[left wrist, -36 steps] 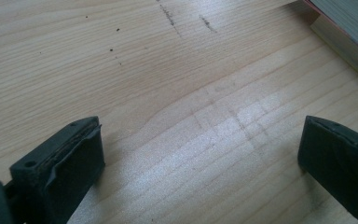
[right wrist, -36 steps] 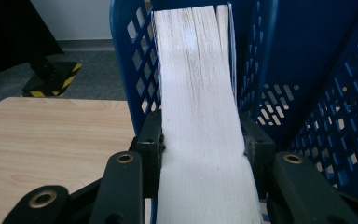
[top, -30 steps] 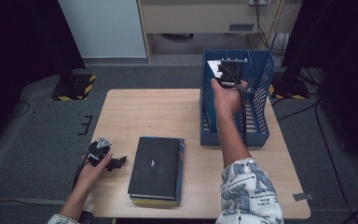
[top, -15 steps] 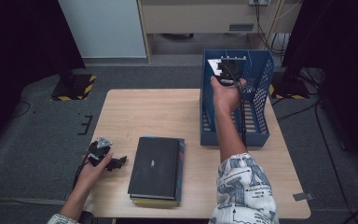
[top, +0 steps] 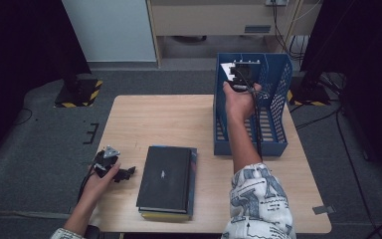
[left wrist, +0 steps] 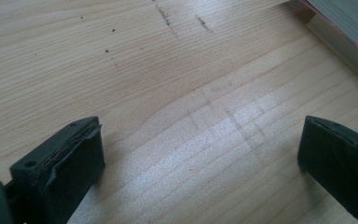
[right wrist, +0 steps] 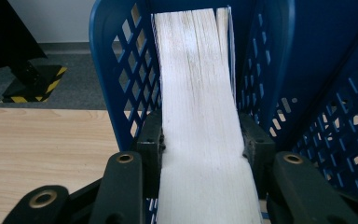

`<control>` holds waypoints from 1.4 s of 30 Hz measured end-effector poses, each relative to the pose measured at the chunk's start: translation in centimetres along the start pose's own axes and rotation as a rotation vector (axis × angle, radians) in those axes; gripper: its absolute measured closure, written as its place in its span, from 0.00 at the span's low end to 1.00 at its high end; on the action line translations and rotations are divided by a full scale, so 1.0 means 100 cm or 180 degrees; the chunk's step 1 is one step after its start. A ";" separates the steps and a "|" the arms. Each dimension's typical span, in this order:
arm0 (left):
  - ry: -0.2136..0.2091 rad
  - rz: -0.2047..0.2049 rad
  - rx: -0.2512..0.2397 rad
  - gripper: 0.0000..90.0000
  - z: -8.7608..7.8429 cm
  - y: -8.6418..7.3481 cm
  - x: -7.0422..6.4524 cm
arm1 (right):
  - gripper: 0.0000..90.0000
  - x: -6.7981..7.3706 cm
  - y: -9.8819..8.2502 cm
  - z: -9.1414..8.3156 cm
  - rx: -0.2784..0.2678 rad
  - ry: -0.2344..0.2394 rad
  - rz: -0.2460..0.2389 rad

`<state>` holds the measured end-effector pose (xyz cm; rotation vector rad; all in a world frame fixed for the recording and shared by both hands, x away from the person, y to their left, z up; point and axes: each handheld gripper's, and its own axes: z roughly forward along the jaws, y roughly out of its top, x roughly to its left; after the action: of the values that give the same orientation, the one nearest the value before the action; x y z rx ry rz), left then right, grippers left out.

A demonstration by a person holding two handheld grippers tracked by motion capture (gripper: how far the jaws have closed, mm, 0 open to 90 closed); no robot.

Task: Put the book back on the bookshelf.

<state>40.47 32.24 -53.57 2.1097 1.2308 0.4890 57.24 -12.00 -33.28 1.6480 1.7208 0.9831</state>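
Two books remain stacked flat on the table [top: 154, 119], while a third book [right wrist: 200, 116] stands page-edge up in the left slot of the blue file rack [top: 273, 124], clamped between the pads of the right gripper [right wrist: 201, 147]. The left gripper [left wrist: 200, 154] rests over bare wood just beside the stack of books [top: 168, 181], its jaws spread wide and holding nothing. To finish this placement well, the book should probably be lowered until it bears on the rack floor, kept parallel to the divider wall, and only then let go, so it does not tip.
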 end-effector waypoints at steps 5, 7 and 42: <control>-0.0002 0.0006 -0.0002 0.00 0.000 0.000 0.000 | 0.67 0.001 0.000 0.002 -0.0024 -0.0030 0.0024; -0.0004 0.0006 0.0000 0.00 0.000 0.000 0.000 | 0.67 0.001 0.000 0.002 -0.0024 -0.0020 0.0016; -0.0011 0.0013 0.0004 0.00 0.001 0.001 -0.001 | 0.47 0.012 -0.026 -0.038 0.0053 0.0616 -0.0298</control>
<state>40.53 32.05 -53.56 2.1137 1.2257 0.4863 52.57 -11.25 -33.14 1.5088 1.9186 1.1165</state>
